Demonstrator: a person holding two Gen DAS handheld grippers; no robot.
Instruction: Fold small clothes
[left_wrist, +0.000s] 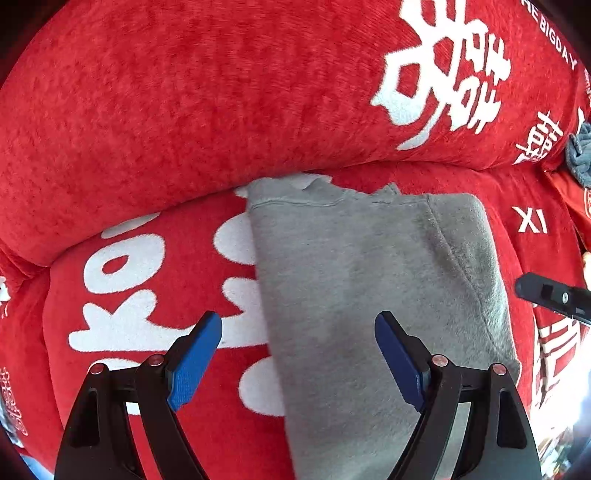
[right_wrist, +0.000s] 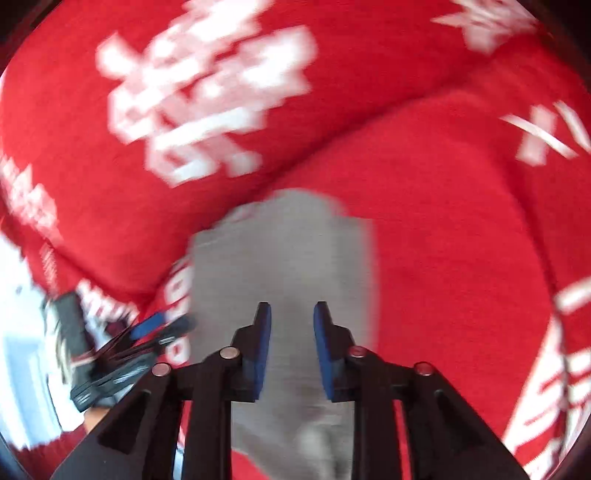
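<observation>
Left wrist view has the grey garment lying flat on a red sofa cover with big white lettering, its far edge tucked right up against the bulging back cushion. It looks like it's already been folded into a narrow rectangle, with one layer doubled over along the right side where a seam runs down. My guess is it's laid out that way so the next fold can go across the short way, but that's just my read.

Left gripper hovers above the cloth's left edge with its jaws wide apart and nothing between them, one blue pad over the red cover and the other over the grey. It's angled forward and down, like it's lining up over that edge.

Right gripper is in a blurry shot, so it's probably mid-motion. Its jaws are partly apart with a clear gap and nothing in them, pointing along the length of the garment from the near end. Can't tell if the pads touch the fabric.

There's also another bit of grey cloth off at the far right edge, well apart from the folded piece.
</observation>
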